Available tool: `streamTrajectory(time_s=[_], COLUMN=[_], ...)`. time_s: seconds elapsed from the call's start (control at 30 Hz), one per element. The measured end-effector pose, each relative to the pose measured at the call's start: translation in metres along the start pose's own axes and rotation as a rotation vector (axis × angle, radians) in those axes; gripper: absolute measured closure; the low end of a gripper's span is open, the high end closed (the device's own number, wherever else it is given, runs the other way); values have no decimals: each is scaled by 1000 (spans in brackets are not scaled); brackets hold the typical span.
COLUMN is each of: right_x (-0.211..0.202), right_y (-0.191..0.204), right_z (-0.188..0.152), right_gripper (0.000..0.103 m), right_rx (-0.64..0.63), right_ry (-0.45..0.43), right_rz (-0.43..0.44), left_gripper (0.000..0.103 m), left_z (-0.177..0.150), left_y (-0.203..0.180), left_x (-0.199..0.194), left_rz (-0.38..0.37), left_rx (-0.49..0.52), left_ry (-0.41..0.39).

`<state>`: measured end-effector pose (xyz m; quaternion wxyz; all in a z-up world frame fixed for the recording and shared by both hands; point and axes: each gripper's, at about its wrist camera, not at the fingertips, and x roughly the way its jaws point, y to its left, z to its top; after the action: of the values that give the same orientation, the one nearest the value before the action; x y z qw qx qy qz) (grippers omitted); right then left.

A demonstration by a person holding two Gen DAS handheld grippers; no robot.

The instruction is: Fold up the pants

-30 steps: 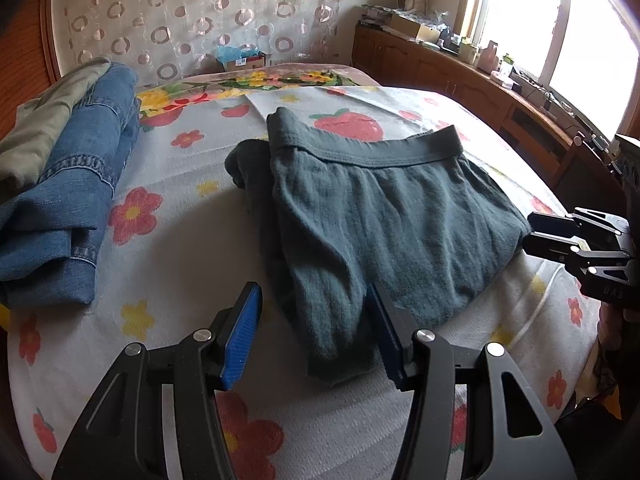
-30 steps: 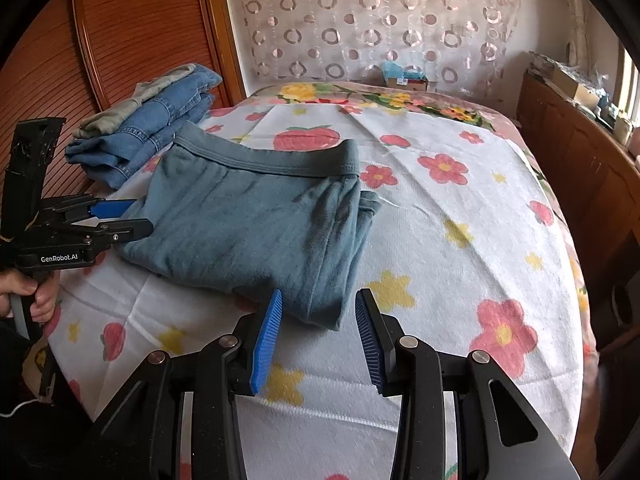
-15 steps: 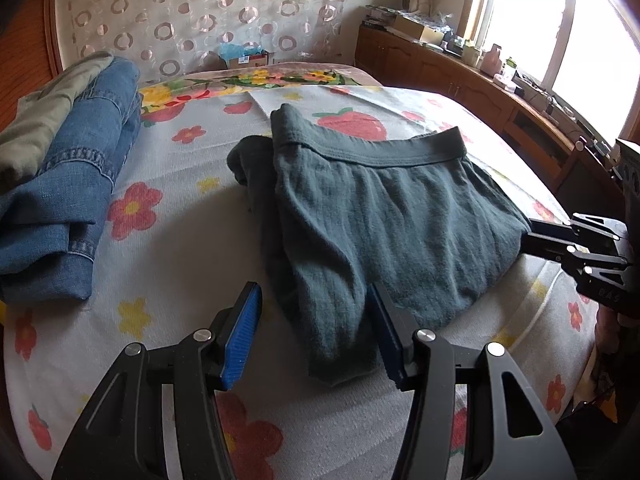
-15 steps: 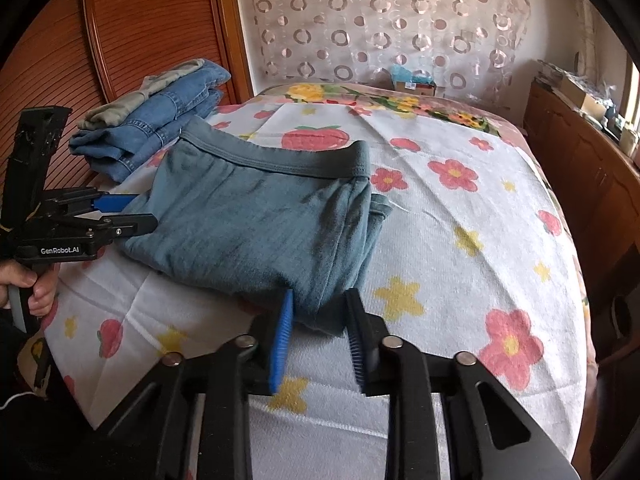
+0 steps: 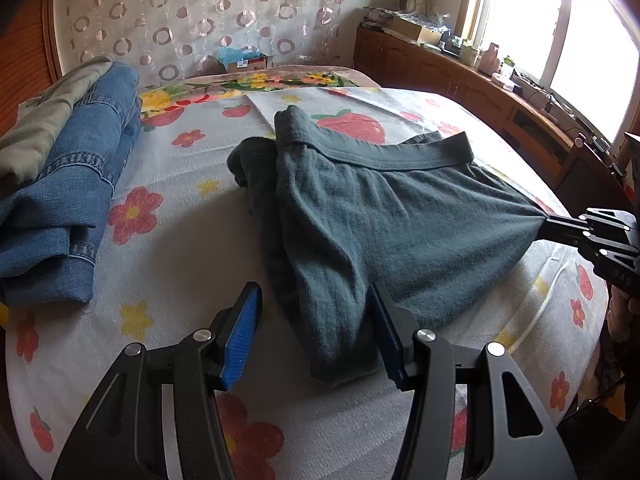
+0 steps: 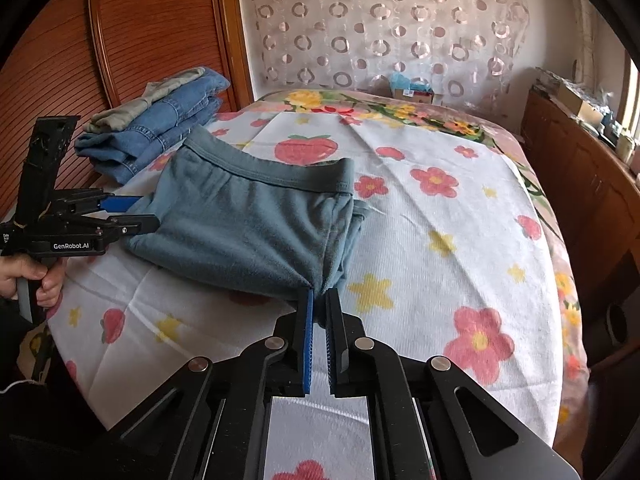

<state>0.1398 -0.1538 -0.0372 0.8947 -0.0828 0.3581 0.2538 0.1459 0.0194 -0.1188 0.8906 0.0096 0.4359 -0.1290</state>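
The teal pants (image 5: 372,220) lie folded on the flowered bed sheet (image 5: 168,232), waistband toward the headboard. My left gripper (image 5: 314,314) is open, its blue pads astride the pants' near corner. My right gripper (image 6: 319,300) is shut on the pants' (image 6: 248,224) other near corner and pulls the cloth into a taut point. In the left wrist view the right gripper (image 5: 548,222) shows at the right edge, pinching that corner. In the right wrist view the left gripper (image 6: 136,212) is open around the left corner.
A stack of folded jeans and a khaki garment (image 5: 68,164) lies at the bed's left by the wooden headboard (image 6: 152,36). A wooden cabinet (image 5: 460,80) with clutter runs under the window on the right. A small box (image 6: 412,90) sits at the bed's far end.
My right gripper has closed on the pants' corner and pulled it taut. My left gripper stays open around the other corner.
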Motion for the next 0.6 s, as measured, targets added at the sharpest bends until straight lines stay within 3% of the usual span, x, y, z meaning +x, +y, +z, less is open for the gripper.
streamTrajectory(time_s=[0.17, 0.37, 0.43, 0.53, 0.6], right_x=[-1, -12, -15, -15, -13], right_y=[-3, -15, -19, -22, -22], right_z=[3, 4, 6, 10, 15], right_gripper=[98, 89, 76, 67, 65], right_rx=[19, 38, 44, 56, 58], right_ry=[7, -1, -12, -21, -28], right_rz=[11, -38, -44, -46, -39], left_gripper=[47, 42, 42, 23, 22], left_z=[0, 1, 3, 6, 10], left_y=[0, 2, 2, 1, 1], left_x=[0, 0, -2, -8, -12], left_rz=[2, 0, -1, 8, 5], left_rx=[0, -23, -30, -27, -32], left_ry=[0, 7, 11, -7, -25])
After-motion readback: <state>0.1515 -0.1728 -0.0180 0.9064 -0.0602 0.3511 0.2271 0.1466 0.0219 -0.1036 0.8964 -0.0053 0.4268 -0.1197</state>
